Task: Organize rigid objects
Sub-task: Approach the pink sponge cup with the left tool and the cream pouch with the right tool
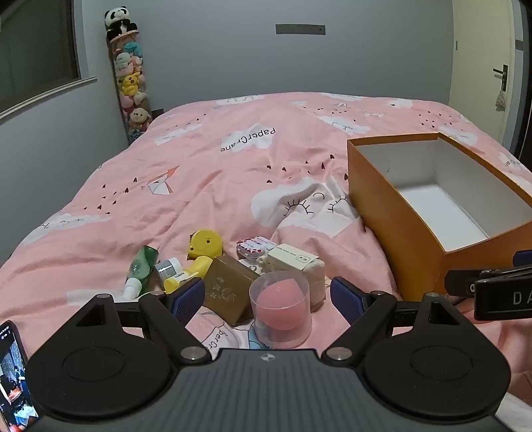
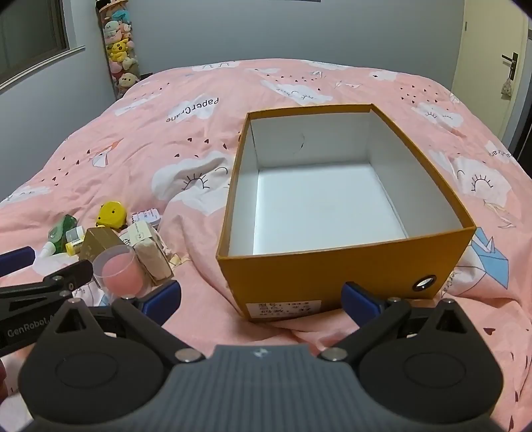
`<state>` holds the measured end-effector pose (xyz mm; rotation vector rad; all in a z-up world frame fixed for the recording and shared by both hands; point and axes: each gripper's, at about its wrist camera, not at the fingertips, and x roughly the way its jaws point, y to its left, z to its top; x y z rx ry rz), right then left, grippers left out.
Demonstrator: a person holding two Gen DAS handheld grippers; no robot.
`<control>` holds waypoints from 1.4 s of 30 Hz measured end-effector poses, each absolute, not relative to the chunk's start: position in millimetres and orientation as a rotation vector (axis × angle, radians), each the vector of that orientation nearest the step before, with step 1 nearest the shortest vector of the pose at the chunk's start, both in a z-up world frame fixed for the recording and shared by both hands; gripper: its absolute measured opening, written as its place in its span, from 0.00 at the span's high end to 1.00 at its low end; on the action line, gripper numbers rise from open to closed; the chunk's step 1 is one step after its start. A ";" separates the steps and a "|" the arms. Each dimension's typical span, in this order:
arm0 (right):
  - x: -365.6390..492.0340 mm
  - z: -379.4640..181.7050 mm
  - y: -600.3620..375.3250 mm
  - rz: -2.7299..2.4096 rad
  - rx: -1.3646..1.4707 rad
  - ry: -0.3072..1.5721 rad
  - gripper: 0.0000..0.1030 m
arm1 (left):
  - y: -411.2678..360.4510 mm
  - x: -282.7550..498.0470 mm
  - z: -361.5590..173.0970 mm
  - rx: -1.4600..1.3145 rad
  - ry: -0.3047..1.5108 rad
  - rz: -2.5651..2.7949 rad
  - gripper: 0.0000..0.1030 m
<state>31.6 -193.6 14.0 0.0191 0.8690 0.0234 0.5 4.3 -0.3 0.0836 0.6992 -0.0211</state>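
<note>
Sitting bare inside, orange box [image 2: 332,269] beside cup [image 1: 281,309] holding pink sponge [image 1: 282,304]

A home bedroom: a wide bed covered by a pink cotton quilt printed with white clouds and paper cranes [image 1: 206,172] fills the room. In the far left corner stands a tall clear tube stuffed with plush toys [image 1: 130,83], a black-and-white panda plush [image 1: 119,20] on top. Plain grey walls, a dark window with a grey sill [image 1: 40,56] at left, a cream door with a black lever handle [image 1: 502,78] at right
</note>
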 end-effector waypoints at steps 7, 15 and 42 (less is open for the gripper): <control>32.2 11.8 -194.0 0.021 0.027 0.878 0.02 | 5.3 0.0 0.5 0.072 0.703 -0.012 0.03; 33.7 9.3 -195.3 0.029 0.035 0.897 0.02 | 6.5 0.3 0.5 0.067 0.708 -0.006 0.03; 33.3 6.2 -194.1 0.037 0.039 0.909 0.02 | 9.9 -0.2 -0.6 0.061 0.708 -0.006 0.03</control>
